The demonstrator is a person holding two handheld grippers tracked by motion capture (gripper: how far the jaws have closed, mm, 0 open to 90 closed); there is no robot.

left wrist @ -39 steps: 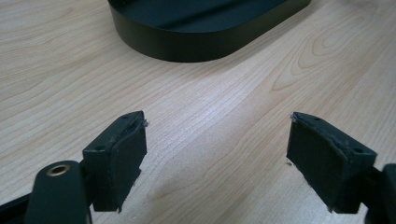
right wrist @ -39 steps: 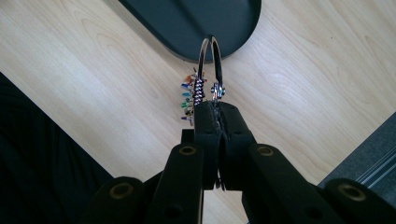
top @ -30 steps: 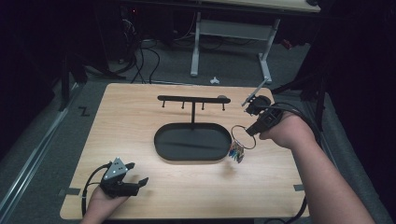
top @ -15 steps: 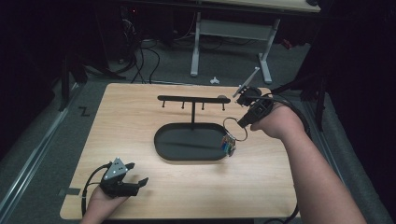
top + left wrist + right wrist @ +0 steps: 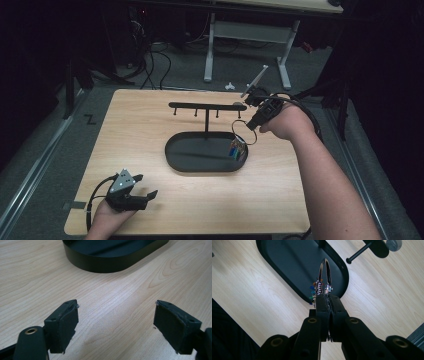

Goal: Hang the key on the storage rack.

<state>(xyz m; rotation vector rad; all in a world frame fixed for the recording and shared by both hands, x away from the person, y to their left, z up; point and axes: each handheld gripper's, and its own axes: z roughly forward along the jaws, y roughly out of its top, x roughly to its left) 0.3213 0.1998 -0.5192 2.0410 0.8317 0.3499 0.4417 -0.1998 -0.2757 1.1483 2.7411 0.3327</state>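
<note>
Your right gripper sits at the right of centre in the high view, above the right end of the black oval tray. Its jaws are pressed together on a thin metal ring that carries a cluster of small coloured beads; in the right gripper view the ring stands edge-on just beyond the jaw tips, with the beads bunched at its lower left. In the high view the ring and beads hang from the gripper over the tray's right end, close under the right tip of the black rack, a horizontal bar with short pegs on a single post rising from the tray. Whether the beads touch the tray I cannot tell.

Your left gripper rests at the lower left of the high view, on the wooden tabletop near its front edge, well apart from the tray. In the left gripper view its jaws stand wide apart with bare wood between them, and the tray's rounded wall crosses the top of the frame.
</note>
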